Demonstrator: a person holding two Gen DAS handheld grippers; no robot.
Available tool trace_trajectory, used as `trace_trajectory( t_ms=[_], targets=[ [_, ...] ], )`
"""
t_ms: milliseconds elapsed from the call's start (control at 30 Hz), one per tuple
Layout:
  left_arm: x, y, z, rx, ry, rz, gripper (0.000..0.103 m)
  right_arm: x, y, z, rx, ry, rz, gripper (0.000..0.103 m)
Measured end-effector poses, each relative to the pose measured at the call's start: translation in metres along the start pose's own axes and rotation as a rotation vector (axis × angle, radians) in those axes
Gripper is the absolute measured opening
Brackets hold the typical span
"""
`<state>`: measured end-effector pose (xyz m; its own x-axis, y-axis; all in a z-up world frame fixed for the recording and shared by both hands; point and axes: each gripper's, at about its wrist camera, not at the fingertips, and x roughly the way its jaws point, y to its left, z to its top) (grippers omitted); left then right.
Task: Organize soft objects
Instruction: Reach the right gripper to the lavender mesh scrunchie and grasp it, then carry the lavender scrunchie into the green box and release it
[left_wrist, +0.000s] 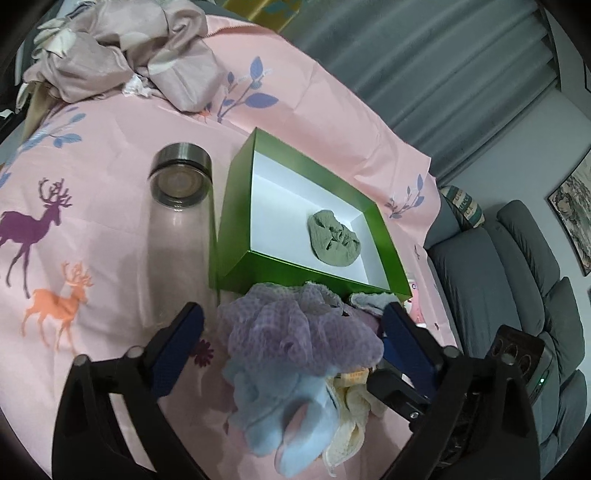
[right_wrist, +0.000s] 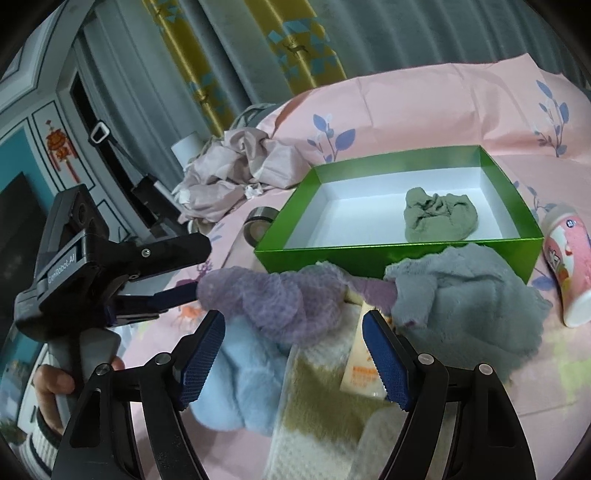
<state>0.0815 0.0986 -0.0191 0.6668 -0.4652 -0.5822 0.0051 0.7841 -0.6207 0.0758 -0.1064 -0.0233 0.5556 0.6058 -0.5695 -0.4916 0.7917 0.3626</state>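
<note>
- We are looking into a green box (right_wrist: 399, 254) with a white inside; a crumpled grey-green cloth (right_wrist: 439, 218) is lying alone in it.
- Just before the box, a lilac cloth (left_wrist: 295, 332), a pale blue fleece (right_wrist: 236, 376) and a grey fleece (right_wrist: 465, 302) are heaping up.
- Our left gripper (left_wrist: 291, 332) is straddling the lilac cloth, jaws wide; grip unclear.
- Our right gripper (right_wrist: 293, 354) is hanging agape over the pile, empty.
</note>
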Motion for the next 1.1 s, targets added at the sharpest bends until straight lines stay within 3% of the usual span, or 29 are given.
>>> trace_trajectory(
  t_ms=[67,167,300,400,533,733,1100],
  targets=[
    [0.005,0.000,0.000,0.001,0.016,0.003,0.086,0.006,-0.001,0.002,0.005,0.006,0.009,0.078],
    [0.009,-0.001,-0.002,0.013,0.029,-0.006,0.070,0.014,-0.002,0.004,0.014,0.024,0.028,0.072],
    [0.012,0.001,-0.003,0.008,0.044,-0.048,0.047,0.021,-0.003,0.003,0.021,0.042,0.041,0.051],
    [0.015,0.001,-0.005,0.006,0.055,-0.050,0.037,0.024,-0.005,0.003,0.028,0.053,0.059,0.034],
    [0.015,0.002,-0.007,-0.003,0.060,-0.062,0.023,0.028,-0.011,0.002,0.068,0.070,0.093,0.023],
    [0.007,-0.007,-0.011,0.014,0.048,-0.080,0.016,0.022,-0.008,0.000,0.073,0.048,0.092,0.011],
    [-0.030,-0.054,-0.017,0.142,-0.041,-0.076,0.016,-0.025,0.009,0.004,0.027,-0.062,0.090,0.011]
  ],
)
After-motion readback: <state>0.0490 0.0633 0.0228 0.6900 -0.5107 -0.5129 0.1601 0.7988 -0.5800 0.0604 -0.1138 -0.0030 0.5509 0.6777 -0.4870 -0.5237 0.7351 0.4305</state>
